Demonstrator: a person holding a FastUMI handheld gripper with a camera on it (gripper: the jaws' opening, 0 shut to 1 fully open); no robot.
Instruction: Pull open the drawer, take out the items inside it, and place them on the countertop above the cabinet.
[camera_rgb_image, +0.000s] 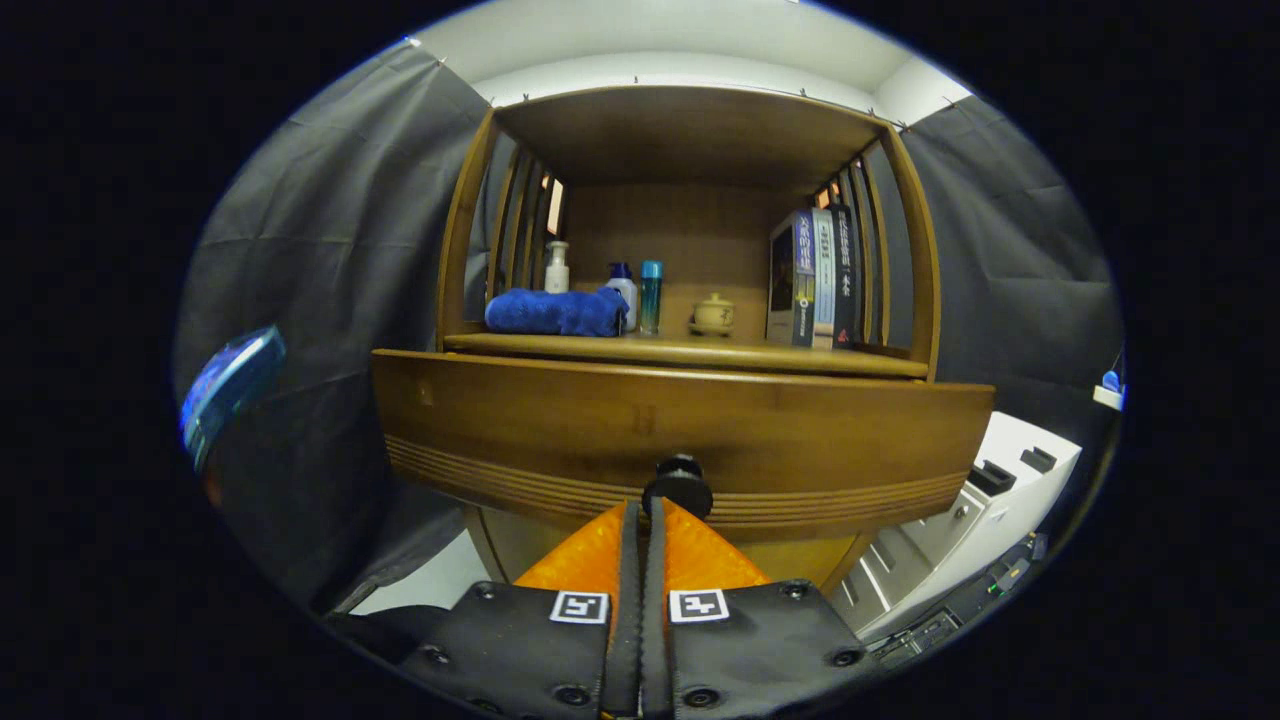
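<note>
Fingers (640, 560) are being held pressed together, side by side, with no visible gap between them, and their tips are reaching the dark round knob (679, 484) at the middle of the drawer (560, 425) front. Whether the knob is actually being pinched cannot be told: the tips are meeting just under and in front of it, and the contact itself is being hidden by the fingers. The gripper (645, 512) is being read as closed, then, with the grasp left uncertain.

The drawer is being seen as a wide wooden front directly ahead, below the countertop (690, 352) of the cabinet (455, 230). Nothing inside it is being shown, so the items are yet to be reached.

On the countertop a blue towel (556, 311), a white bottle (557, 268), two more bottles (637, 295), a small lidded pot (713, 314) and upright books (812, 280) are being kept (free room for placing is judged to lie along the front edge).

The drawer is being judged stiff, solid and fairly heavy, likely to drag as it slides. The knob is the only hold; being small, round and smooth, it may slip, so it should be gripped behind its head and pulled straight out.
</note>
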